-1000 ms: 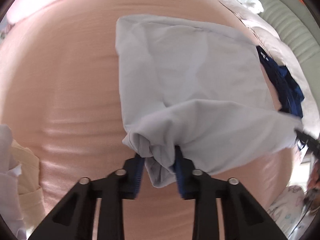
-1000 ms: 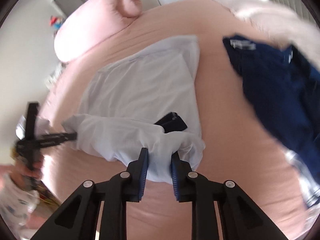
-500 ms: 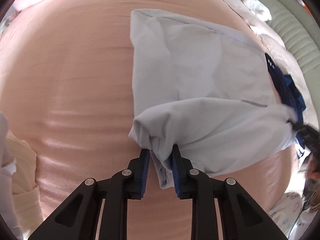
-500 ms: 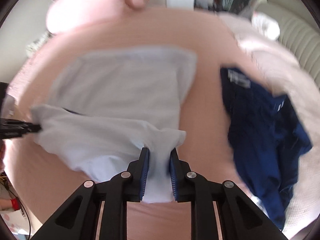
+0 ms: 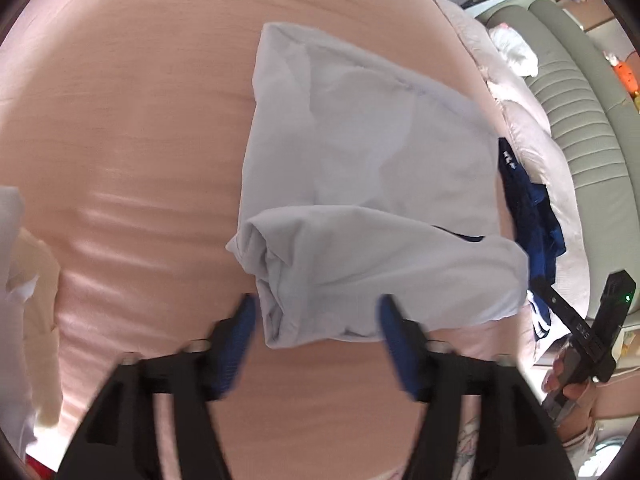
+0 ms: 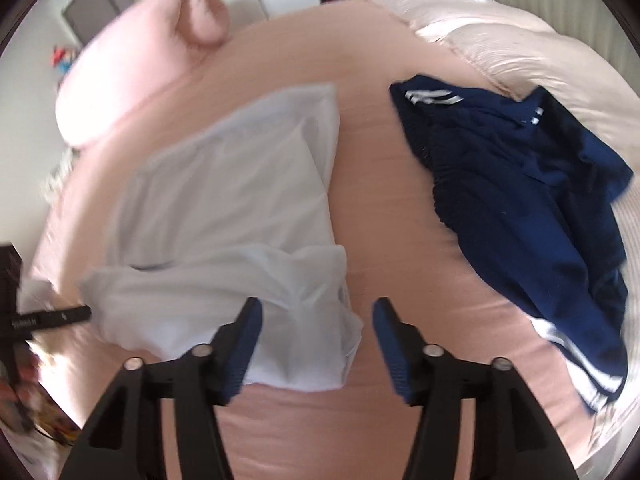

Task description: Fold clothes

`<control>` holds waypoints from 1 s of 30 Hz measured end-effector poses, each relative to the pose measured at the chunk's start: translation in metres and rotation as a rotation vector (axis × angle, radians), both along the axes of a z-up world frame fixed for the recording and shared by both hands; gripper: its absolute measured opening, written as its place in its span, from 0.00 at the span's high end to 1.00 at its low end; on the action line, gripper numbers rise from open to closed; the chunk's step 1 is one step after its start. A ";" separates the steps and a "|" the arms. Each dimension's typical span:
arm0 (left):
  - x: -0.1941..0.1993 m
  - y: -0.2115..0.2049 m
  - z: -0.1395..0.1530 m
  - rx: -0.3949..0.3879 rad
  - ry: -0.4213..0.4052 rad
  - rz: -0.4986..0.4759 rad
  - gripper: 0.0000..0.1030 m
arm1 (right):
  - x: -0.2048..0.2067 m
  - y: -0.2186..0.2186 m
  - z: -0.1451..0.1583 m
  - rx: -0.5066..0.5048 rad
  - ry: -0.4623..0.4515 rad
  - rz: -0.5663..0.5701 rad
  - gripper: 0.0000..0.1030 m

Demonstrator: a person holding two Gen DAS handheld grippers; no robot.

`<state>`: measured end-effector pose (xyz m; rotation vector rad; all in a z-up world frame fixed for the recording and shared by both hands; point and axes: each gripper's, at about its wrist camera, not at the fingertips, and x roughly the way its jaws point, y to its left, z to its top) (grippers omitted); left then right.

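Opening over the bed [image 5: 120,128], both the left gripper [image 5: 316,312] and right gripper [image 6: 316,316] are releasing the pale garment [image 5: 360,160]; its loose folded edge risks slumping crooked.

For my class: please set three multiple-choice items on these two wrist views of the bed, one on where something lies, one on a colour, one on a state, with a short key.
1. Where does the dark garment lie in the right wrist view?
A. To the right of the pale garment, apart from it
B. On top of the pale garment
C. Under the pillow

2. What colour is the bed sheet?
A. Green
B. Peach pink
C. Black

3. How do the left gripper and the right gripper stand?
A. Both clamped on the pale garment
B. One clamped, one open
C. Both with jaws spread, pads off the cloth

Key:
1 A, bare sheet shows between the two garments.
2 B, the sheet around the clothes is peach pink in both views.
3 C, both pairs of jaws are opening, with the folded edge lying loose between the blue pads.
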<state>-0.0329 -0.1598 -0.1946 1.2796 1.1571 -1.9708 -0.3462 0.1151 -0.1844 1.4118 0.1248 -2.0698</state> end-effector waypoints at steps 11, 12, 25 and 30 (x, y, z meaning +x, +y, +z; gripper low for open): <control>-0.024 0.019 -0.020 -0.100 -0.066 0.011 0.29 | 0.048 -0.003 0.001 0.026 0.067 0.037 0.34; -0.024 0.019 -0.022 -0.111 -0.072 0.009 0.29 | 0.050 -0.005 -0.001 0.045 0.100 0.045 0.34; -0.023 -0.011 -0.046 -0.266 -0.180 0.020 0.27 | 0.037 -0.027 -0.033 0.273 0.180 0.062 0.60; -0.027 -0.015 -0.046 -0.289 -0.224 0.012 0.22 | 0.029 -0.025 -0.040 0.254 0.142 0.047 0.58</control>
